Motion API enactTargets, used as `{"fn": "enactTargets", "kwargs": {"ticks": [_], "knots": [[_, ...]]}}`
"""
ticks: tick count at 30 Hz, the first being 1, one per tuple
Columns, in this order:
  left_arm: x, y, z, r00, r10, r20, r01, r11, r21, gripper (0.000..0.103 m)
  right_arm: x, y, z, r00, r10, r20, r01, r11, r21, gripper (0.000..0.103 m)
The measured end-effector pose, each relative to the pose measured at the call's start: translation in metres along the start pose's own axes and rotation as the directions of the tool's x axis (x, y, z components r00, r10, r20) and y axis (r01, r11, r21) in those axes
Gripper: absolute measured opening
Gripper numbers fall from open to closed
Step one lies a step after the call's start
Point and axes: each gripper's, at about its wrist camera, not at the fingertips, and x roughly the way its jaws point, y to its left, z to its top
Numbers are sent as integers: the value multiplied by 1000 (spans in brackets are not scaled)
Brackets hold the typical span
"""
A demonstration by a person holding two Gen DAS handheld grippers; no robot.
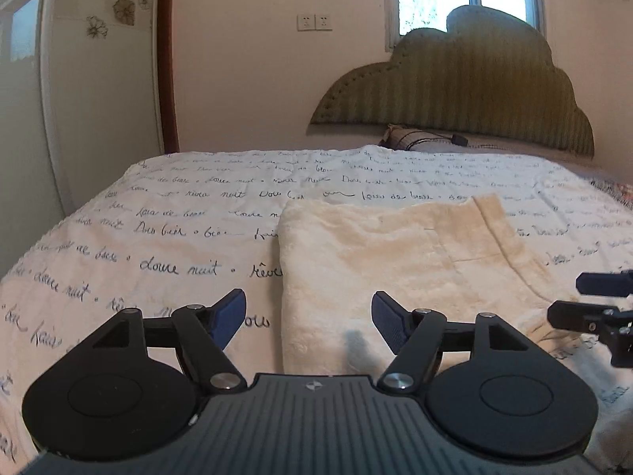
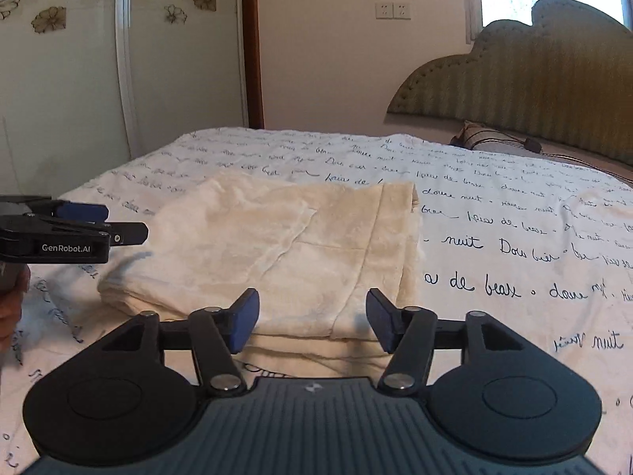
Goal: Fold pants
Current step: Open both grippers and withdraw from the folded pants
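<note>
The bed (image 1: 178, 213) wears a white cover printed with dark handwriting, and on it lie folded cream fleece pants (image 1: 395, 261) and, near the headboard, a plaid pillow (image 1: 411, 136).

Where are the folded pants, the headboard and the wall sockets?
pants (image 2: 285, 245), right wrist view, middle of top layer
headboard (image 1: 467, 91), left wrist view, centre of padding
wall sockets (image 1: 314, 22), left wrist view, between the two plates

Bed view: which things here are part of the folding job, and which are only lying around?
For the job:
pants, cream, folded on the bedspread
left gripper, open
right gripper, open

Lying about:
pillow by the headboard
dark cable near the pillow
</note>
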Motion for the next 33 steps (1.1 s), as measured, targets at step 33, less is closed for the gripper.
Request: {"fn": "enactTargets", "kwargs": {"ticks": [33], "knots": [[4,-13,-61,980,82,-181,-86,996,-17,103,19,33,-47,989,-50,-139,60,996,68,103]]}}
